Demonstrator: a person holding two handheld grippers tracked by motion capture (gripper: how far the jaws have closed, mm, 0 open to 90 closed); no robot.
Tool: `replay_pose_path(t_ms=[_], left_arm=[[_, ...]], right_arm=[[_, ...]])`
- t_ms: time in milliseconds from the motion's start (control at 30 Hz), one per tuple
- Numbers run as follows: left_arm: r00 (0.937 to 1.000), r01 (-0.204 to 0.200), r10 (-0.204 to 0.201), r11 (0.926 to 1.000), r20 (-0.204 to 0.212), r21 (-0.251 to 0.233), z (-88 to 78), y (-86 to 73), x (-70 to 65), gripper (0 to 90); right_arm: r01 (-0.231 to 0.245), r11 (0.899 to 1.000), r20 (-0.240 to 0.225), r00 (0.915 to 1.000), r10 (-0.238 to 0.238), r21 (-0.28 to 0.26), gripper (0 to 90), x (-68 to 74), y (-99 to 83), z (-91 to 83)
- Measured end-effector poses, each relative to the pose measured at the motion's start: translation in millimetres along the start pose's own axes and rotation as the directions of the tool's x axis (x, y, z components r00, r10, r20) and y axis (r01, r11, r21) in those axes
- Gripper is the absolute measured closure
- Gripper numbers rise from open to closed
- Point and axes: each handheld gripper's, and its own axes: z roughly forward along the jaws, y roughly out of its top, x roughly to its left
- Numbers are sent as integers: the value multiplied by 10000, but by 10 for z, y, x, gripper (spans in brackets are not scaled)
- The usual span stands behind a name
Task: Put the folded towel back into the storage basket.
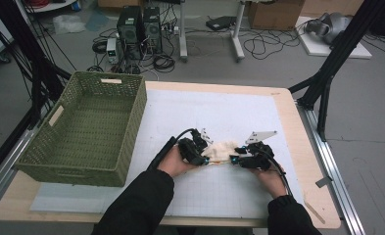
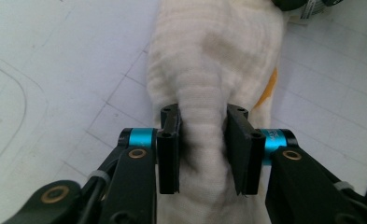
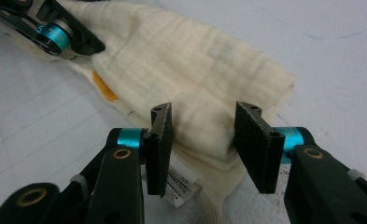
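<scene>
A folded cream cloth [image 1: 220, 151] lies on the white grid mat [image 1: 229, 107] in front of the person. My left gripper [image 1: 204, 159] is at the cloth's left end. In the left gripper view its jaws [image 2: 203, 135] pinch a raised ridge of the cloth [image 2: 214, 56] between the pads. At the cloth's right end is my right gripper [image 1: 234, 160]. Its jaws [image 3: 202, 126] stand apart over the folded edge of the cloth [image 3: 195, 60], pads not pressing it. A white label [image 3: 181, 179] pokes out under that edge, and an orange patch [image 3: 104, 86] shows on a lower layer.
A green woven basket [image 1: 136, 122] with nothing in it stands on the table's left side, close to the left forearm. Bare mat lies beyond the cloth and to the right. Off the table's far edge are computers, cables and frame legs.
</scene>
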Motion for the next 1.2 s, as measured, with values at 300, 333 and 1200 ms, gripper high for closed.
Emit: replay_pose_path(t_ms=[300,333,1200], left_arm=[[9990,-368,374,9990,-254,265,31,32,-91,467],[9988,-356,365,9990,-328,265,32,35,-101,478],[9968,586,-592,9982,-539,-127,-54,5,-57,810]], right_arm=[[71,10000,18,10000,-71,11,575,-12,-1,-3],[85,10000,14,10000,-85,29,574,-8,-1,-2],[-861,9907,713,9930,939,-1055,215,-25,-219,-465]])
